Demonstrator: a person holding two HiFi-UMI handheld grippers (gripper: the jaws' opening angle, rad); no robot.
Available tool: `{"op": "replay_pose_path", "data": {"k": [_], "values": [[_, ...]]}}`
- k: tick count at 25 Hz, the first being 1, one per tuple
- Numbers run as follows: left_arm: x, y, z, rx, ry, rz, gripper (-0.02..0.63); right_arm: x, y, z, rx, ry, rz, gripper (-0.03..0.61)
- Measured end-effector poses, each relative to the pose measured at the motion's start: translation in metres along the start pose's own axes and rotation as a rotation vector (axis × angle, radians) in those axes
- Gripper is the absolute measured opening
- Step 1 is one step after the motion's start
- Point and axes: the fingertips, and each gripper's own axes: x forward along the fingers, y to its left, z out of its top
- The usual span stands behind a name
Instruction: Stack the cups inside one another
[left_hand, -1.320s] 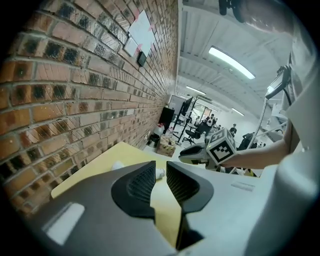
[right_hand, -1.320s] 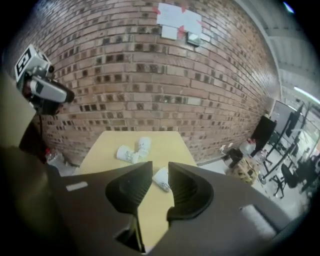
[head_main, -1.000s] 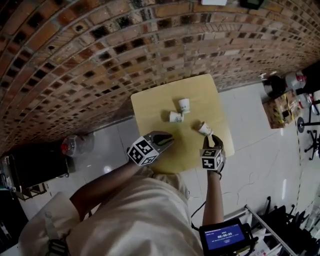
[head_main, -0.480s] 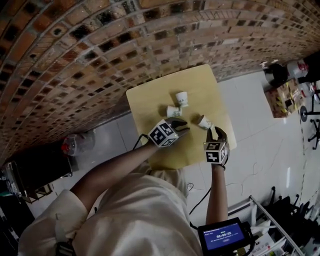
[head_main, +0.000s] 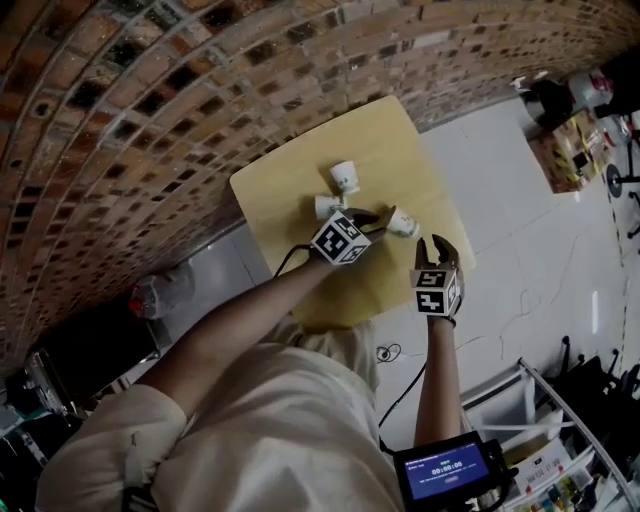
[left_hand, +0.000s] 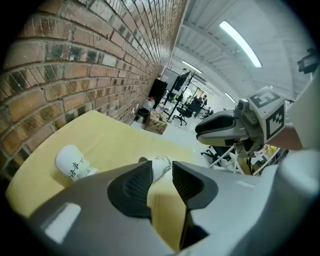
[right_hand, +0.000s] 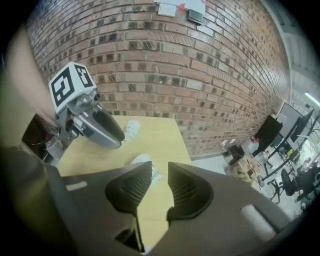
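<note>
Three small white printed cups sit on the yellow table (head_main: 300, 170): one upright at the back (head_main: 343, 177), one on its side (head_main: 327, 207), one lying to the right (head_main: 403, 223). My left gripper (head_main: 372, 222) reaches in from the left; its jaws have just been opening and stand open, with the right-hand cup (left_hand: 159, 166) just beyond the tips and nothing between the pads. Another cup (left_hand: 75, 162) lies off to its left. My right gripper (head_main: 437, 245) hangs open near the table's right edge, facing the same cup (right_hand: 142, 161), which its left finger (right_hand: 131, 189) half hides.
A brick wall (head_main: 150, 90) runs along the table's far side. White tiled floor (head_main: 520, 250) lies to the right, with boxes and bottles (head_main: 560, 150) further off. In the right gripper view the left gripper (right_hand: 95, 127) crosses over the table before a farther cup (right_hand: 131, 129).
The left gripper has swung forward and down over the table to the right-hand cup, and its jaws have parted. The right gripper has shifted a little and stays open.
</note>
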Motion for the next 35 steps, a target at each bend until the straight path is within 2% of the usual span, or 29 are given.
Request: {"op": "replay_pose_path", "data": {"k": [12, 19, 27, 35], "values": [[0.041, 0.012, -0.017, -0.058, 0.087, 0.004, 0.150, -0.004, -0.019, -0.017, 0.081, -0.008, -0.017, 0.101], [0.064, 0.017, -0.022, -0.030, 0.136, 0.003, 0.150, -0.008, -0.031, -0.038, 0.128, 0.005, -0.030, 0.101], [0.088, 0.010, -0.028, -0.106, 0.164, -0.036, 0.149, -0.015, -0.041, -0.049, 0.171, 0.004, -0.042, 0.101], [0.096, 0.009, -0.036, -0.099, 0.198, -0.015, 0.114, -0.023, -0.040, -0.064, 0.216, 0.008, -0.040, 0.101]]}}
